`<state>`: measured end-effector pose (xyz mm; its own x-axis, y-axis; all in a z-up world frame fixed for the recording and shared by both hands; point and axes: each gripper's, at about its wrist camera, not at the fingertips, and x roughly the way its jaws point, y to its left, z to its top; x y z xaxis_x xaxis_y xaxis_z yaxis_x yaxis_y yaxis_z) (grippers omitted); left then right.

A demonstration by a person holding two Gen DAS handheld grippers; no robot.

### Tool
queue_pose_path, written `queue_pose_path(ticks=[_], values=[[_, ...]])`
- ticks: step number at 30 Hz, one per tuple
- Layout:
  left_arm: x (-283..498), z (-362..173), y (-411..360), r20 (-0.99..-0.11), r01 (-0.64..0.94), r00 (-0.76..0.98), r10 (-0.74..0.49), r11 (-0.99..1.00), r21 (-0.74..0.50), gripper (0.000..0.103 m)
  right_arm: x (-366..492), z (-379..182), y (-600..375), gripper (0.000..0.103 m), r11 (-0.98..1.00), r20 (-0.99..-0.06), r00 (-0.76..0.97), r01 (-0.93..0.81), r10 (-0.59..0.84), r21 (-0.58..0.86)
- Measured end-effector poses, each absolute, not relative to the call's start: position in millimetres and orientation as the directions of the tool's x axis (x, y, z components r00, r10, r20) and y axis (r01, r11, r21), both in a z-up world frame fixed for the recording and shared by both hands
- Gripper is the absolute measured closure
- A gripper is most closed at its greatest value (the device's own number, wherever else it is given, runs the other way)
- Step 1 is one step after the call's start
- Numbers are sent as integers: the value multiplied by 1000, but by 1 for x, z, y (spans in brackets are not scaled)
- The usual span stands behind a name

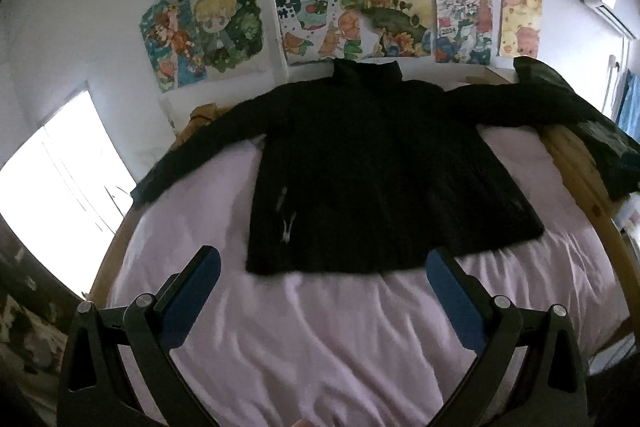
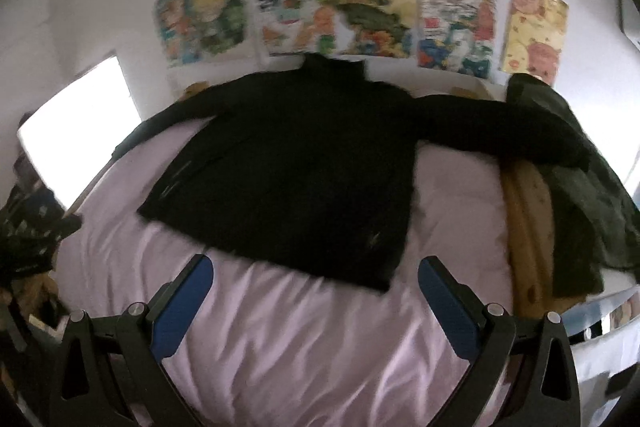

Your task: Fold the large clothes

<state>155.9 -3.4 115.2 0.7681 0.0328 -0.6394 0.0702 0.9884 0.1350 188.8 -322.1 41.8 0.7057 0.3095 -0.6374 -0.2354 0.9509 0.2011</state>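
A black turtleneck sweater lies flat on a pale pink bed sheet, collar toward the wall, both sleeves spread out sideways. It also shows in the right wrist view. My left gripper is open and empty, held above the sheet just short of the sweater's bottom hem. My right gripper is open and empty, held near the hem's right corner, above the sheet. The right wrist view is blurred.
A wooden bed frame runs along the right side, with a dark garment draped over it, also in the right wrist view. Colourful drawings cover the wall behind. A bright window is at left.
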Motion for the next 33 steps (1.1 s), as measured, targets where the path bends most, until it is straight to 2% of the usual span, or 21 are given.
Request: queue_pose_path(ticks=[8, 15, 18, 23, 29, 33], values=[[272, 108, -40, -603, 88, 797, 42, 979, 186, 2, 300, 45, -379, 0, 989, -598, 794, -26, 110, 147], [411, 69, -88, -600, 152, 799, -40, 979, 137, 2, 386, 22, -453, 0, 963, -545, 838, 134, 17, 236], [453, 44, -110, -588, 190, 806, -70, 971, 146, 2, 403, 1, -488, 0, 942, -552, 827, 260, -105, 211], [488, -4, -143, -574, 244, 814, -88, 949, 201, 2, 409, -36, -542, 0, 886, -601, 772, 407, -204, 222], [519, -38, -168, -633, 294, 761, -140, 945, 145, 2, 409, -69, -607, 0, 730, -629, 739, 566, -243, 383], [538, -52, -183, -658, 311, 739, -145, 940, 141, 2, 414, -89, -631, 0, 673, -652, 720, 606, -237, 425]])
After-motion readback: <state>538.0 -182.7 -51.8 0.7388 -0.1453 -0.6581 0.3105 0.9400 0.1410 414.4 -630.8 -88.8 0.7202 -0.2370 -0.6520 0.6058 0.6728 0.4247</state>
